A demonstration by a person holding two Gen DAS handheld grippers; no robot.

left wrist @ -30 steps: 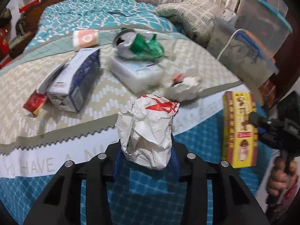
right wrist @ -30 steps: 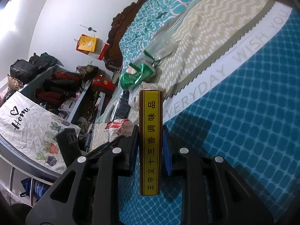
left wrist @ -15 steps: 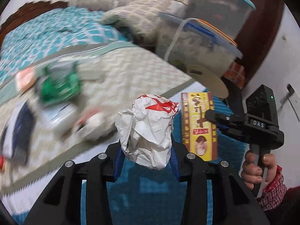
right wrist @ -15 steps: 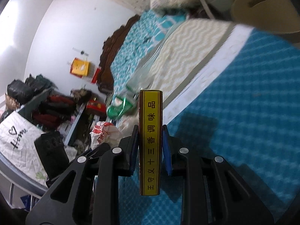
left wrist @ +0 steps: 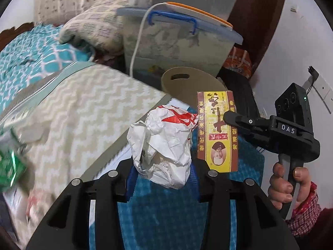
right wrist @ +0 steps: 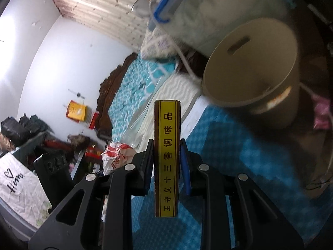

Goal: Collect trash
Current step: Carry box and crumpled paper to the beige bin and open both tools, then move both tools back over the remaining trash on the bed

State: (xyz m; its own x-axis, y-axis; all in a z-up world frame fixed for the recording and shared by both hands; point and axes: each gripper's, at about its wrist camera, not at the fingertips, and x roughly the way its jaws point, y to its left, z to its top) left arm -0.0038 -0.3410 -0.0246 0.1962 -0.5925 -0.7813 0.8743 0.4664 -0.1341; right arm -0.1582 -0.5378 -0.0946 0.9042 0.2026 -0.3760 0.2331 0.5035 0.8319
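Note:
My left gripper [left wrist: 161,171] is shut on a crumpled white and red paper wrapper [left wrist: 164,145] and holds it above the bed's blue cover. My right gripper [right wrist: 167,158] is shut on a yellow and brown carton box [right wrist: 167,158], held upright; it also shows in the left wrist view [left wrist: 216,131] just right of the wrapper. The wrapper shows in the right wrist view [right wrist: 116,156] at the left. A beige trash bin [right wrist: 256,66] with a slotted wall stands beside the bed corner, ahead of both grippers [left wrist: 187,83].
Clear storage tubs with blue handles [left wrist: 179,39] are stacked behind the bin, with a white cable over them. A patterned pillow [left wrist: 93,27] lies on the bed. A green wrapper [left wrist: 10,164] and other litter lie blurred at the left edge. The white wall is at the right.
Both grippers have swung right, away from the litter on the bed and toward the beige bin, each still holding its item. The bin is now nearer and larger in both views.

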